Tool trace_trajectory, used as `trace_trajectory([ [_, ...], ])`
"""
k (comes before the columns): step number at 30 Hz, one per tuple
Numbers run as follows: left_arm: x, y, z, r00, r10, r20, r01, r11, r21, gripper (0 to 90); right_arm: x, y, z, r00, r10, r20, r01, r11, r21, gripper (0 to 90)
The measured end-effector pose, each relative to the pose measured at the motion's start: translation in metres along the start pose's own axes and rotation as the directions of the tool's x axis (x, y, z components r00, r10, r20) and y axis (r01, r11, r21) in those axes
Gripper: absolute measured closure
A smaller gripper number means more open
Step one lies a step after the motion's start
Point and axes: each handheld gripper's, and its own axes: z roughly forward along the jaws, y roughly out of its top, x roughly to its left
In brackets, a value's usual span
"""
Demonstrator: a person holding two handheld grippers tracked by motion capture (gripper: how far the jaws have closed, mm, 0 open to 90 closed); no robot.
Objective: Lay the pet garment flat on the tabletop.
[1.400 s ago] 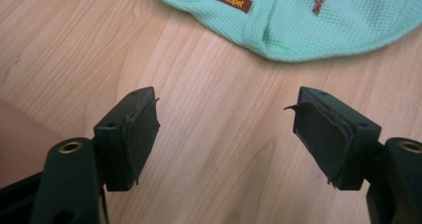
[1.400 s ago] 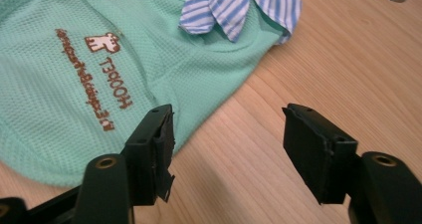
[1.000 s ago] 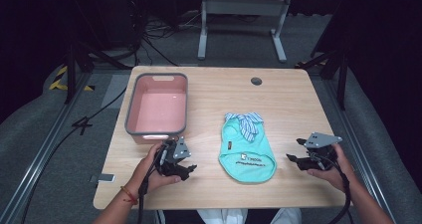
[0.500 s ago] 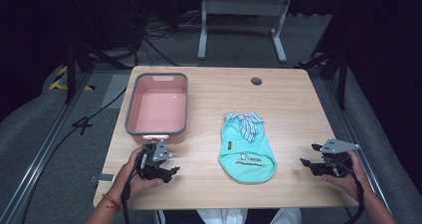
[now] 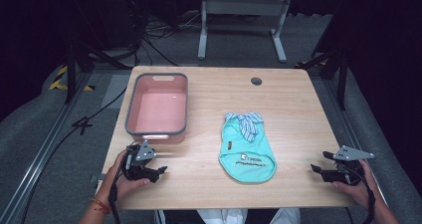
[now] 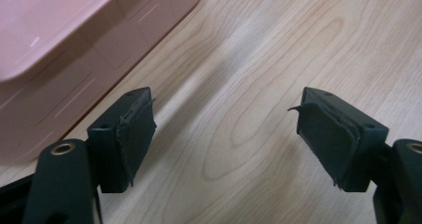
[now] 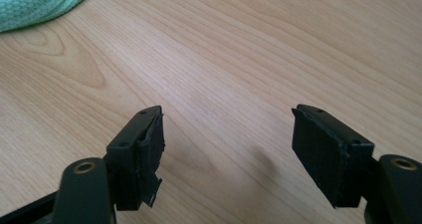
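A small teal shirt (image 5: 246, 152) with a striped collar lies flat on the wooden table (image 5: 293, 109), right of centre. To its left stands a pink basin (image 5: 158, 104) with a grey rim and nothing inside. My left gripper (image 5: 158, 171) is low over the near left of the table, just in front of the basin; its jaws (image 6: 226, 129) are open over bare wood, with the basin's wall (image 6: 59, 30) at the upper left. My right gripper (image 5: 319, 162) is near the table's right front corner, open (image 7: 226, 144) over bare wood. The shirt's hem (image 7: 35, 2) is far off at its upper left.
A round cable hole (image 5: 256, 80) sits at the table's back edge. Beyond the table are a dark floor, cables and a metal frame (image 5: 244, 7). A person's forearms come in from the bottom corners.
Both hands have drawn back toward the near edge and apart: the left gripper went left, away from the shirt, and the right went right toward the corner. The shirt stays flat.
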Motion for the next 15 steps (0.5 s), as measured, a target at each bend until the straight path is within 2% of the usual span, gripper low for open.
trace_trajectory([
  [2, 0.004, -0.003, 0.000, 0.9999, -0.012, -0.002, 0.012, 0.9999, 0.003, 23.1, -0.003, -0.006, -0.002, 0.9997, 0.025, 0.001, -0.025, 1.000, -0.007, 29.0],
  [3, 0.005, -0.005, 0.000, 0.9995, -0.032, -0.003, 0.032, 0.9995, 0.000, 23.1, -0.005, -0.008, -0.002, 0.9993, 0.038, -0.002, -0.038, 0.999, -0.007, 28.8],
  [5, 0.009, -0.008, 0.000, 0.9994, -0.034, -0.003, 0.034, 0.9994, 0.006, 22.3, -0.007, -0.013, -0.003, 0.9984, 0.056, 0.006, -0.055, 0.998, -0.010, 28.6],
  [9, 0.014, -0.015, 0.001, 0.9968, -0.080, 0.003, 0.080, 0.9968, -0.007, 19.7, -0.011, -0.019, -0.004, 0.9958, 0.091, 0.006, -0.091, 0.996, -0.015, 27.8],
  [12, 0.017, -0.019, 0.001, 0.9952, -0.095, 0.023, 0.095, 0.9953, -0.016, 18.0, -0.014, -0.024, -0.005, 0.9933, 0.115, 0.007, -0.115, 0.993, -0.021, 27.4],
  [15, 0.018, -0.021, 0.000, 0.9950, -0.098, 0.019, 0.098, 0.9950, -0.021, 17.2, -0.016, -0.028, -0.006, 0.9905, 0.138, 0.005, -0.138, 0.990, -0.032, 27.0],
])
